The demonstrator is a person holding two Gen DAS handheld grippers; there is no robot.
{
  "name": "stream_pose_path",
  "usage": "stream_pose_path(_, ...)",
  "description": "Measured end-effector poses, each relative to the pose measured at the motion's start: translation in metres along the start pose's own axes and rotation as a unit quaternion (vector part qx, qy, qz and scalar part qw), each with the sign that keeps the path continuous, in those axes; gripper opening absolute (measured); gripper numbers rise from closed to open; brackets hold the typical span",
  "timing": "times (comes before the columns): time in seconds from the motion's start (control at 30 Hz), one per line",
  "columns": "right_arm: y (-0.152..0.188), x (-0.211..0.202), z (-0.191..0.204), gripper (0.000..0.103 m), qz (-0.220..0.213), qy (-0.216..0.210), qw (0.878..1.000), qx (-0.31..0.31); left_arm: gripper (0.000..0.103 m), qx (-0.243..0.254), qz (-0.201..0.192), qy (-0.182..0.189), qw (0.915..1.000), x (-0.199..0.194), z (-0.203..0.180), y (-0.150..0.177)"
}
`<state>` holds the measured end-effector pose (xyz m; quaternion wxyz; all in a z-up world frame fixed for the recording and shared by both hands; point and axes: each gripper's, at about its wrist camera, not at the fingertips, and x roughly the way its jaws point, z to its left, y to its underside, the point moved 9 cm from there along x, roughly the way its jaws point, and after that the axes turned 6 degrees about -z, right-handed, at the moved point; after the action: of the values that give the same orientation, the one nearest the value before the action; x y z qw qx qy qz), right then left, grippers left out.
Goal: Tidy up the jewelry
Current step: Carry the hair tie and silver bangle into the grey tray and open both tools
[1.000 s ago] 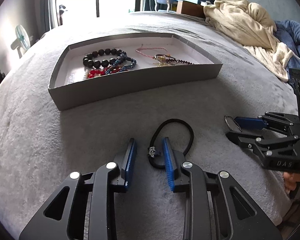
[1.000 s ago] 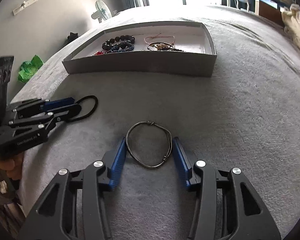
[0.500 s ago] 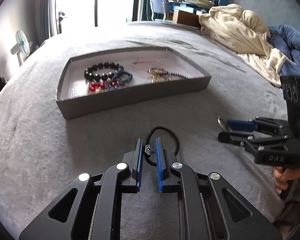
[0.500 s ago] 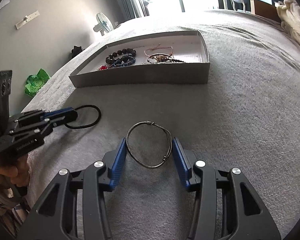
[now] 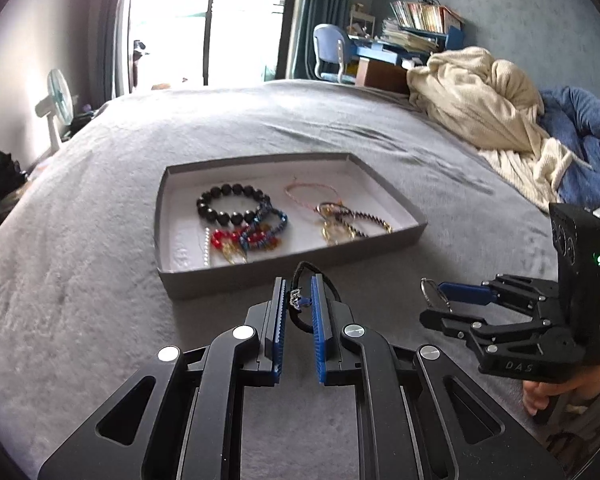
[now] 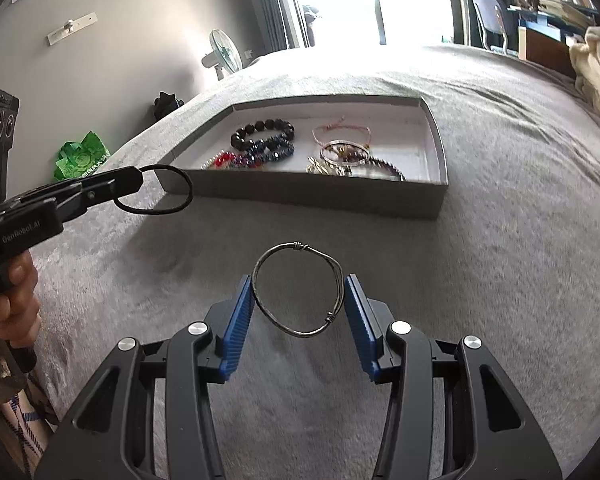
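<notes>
My left gripper (image 5: pixel 297 289) is shut on a black cord bracelet (image 5: pixel 305 270) with a small metal charm and holds it lifted above the bed; it also shows in the right wrist view (image 6: pixel 156 190), hanging from the left gripper (image 6: pixel 134 178). My right gripper (image 6: pixel 299 285) is shut on a thin silver wire bangle (image 6: pixel 298 290), its pads pressing both sides, lifted off the blanket; the bangle's edge shows in the left wrist view (image 5: pixel 430 292). The grey jewelry tray (image 5: pixel 300 262) holds several bead bracelets and chains ahead.
The tray (image 6: pixel 300 196) lies on a grey bed blanket (image 5: pixel 80 280). A cream blanket (image 5: pixel 484 104) and blue bedding (image 5: pixel 588 136) are piled at the right. A fan (image 6: pixel 220 54) and a green bag (image 6: pixel 82 156) stand beside the bed at the left.
My left gripper shut on the black cord bracelet and lifted it toward the tray. My right gripper closed on the silver bangle and raised it off the blanket.
</notes>
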<state>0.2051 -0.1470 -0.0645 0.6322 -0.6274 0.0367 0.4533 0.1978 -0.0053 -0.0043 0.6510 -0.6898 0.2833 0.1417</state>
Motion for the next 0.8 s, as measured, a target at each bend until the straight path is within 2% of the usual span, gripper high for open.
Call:
stream_pose_path(0.47,-0.058,0.008,0.004,0.046,-0.027,0.003,0.999,-0.037,0.013,0.008,-0.026,-0.009,0.9996,0.002,0.016,-0.04)
stream_pose_path(0.8,-0.091,0.038,-0.017,0.046,-0.021,0.016,0.999,-0.029,0.013,0.011,-0.035,-0.011,0.9993,0.029,0.014,-0.072)
